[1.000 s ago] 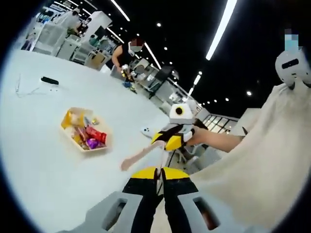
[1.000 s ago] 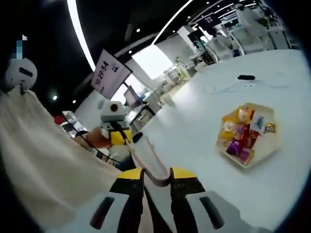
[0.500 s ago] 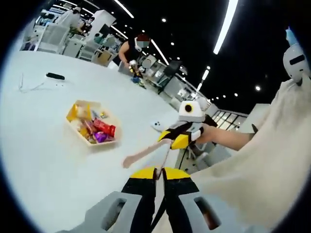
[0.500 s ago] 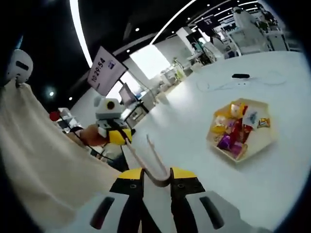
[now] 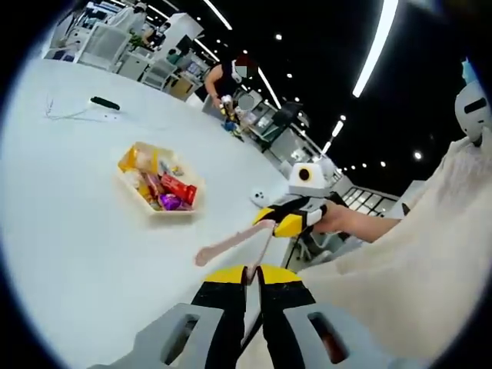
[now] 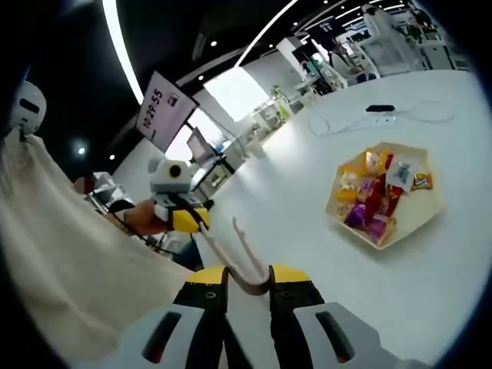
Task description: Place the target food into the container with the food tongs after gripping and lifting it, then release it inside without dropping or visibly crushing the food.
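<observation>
Snack tray: the hexagonal tray (image 6: pixel 384 196) of wrapped snacks (image 6: pixel 367 201) sits out on the white tabletop (image 6: pixel 453 269); in the left gripper view we see the same tray (image 5: pixel 157 188), still full.

Food tongs: the tongs (image 6: pixel 238 257) are pinched at their bend by the right claw (image 6: pixel 247 286), arms spread and pointing up off the tabletop, nothing between their tips.

Tongs and tray: well apart, so we judge the pick has not begun.

Right claw: clamped on the tongs' bend, jaws close together.

Left claw: in the left gripper view the left claw (image 5: pixel 250 278) looks nearly closed, with the tongs (image 5: pixel 234 244) just ahead; whether it grips anything we cannot tell.

Doing it well: we'd lower the tips over one wrapped snack, squeeze gently, lift straight.

Container: we can't make out a separate one.
</observation>
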Action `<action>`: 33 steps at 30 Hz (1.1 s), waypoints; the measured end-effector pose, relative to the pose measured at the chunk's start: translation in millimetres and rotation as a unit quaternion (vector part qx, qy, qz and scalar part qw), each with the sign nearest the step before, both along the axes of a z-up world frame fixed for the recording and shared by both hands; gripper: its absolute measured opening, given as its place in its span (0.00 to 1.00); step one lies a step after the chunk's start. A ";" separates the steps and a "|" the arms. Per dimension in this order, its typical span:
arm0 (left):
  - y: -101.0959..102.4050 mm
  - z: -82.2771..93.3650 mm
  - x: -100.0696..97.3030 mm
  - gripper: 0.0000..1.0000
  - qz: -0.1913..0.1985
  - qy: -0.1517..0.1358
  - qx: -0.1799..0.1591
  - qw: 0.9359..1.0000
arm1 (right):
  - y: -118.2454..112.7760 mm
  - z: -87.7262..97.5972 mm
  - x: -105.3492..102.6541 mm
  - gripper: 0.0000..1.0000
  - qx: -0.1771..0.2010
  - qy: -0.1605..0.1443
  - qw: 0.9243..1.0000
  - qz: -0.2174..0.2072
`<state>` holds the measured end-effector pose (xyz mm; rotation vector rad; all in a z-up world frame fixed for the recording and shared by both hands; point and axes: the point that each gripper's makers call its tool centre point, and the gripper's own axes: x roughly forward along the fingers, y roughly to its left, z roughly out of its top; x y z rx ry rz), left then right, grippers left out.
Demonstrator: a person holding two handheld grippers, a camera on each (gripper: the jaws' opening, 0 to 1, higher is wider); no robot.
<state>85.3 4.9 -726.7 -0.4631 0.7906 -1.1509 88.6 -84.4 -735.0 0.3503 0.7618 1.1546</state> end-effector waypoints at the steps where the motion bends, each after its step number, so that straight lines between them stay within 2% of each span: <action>1: -0.5 -0.8 0.5 0.03 0.001 0.001 -0.001 1.000 | -0.7 -0.8 0.5 0.20 -0.001 -0.009 1.000 0.000; 9: -1.3 -5.2 5.2 0.04 0.013 0.012 -0.002 1.000 | -2.2 -3.8 1.1 0.19 0.010 -0.014 1.000 -0.017; 15: -5.9 -9.5 0.5 0.04 0.002 0.013 0.003 1.000 | -5.3 -6.1 -2.3 0.19 0.007 -0.014 1.000 -0.015; 24: -5.9 -18.3 -0.7 0.04 0.014 0.026 -0.001 1.000 | -6.1 -10.9 -3.6 0.19 0.001 -0.014 1.000 -0.020; 33: -9.8 -25.8 2.7 0.04 0.017 0.033 0.002 0.999 | -11.6 -18.9 -2.0 0.19 0.004 -0.001 0.999 -0.032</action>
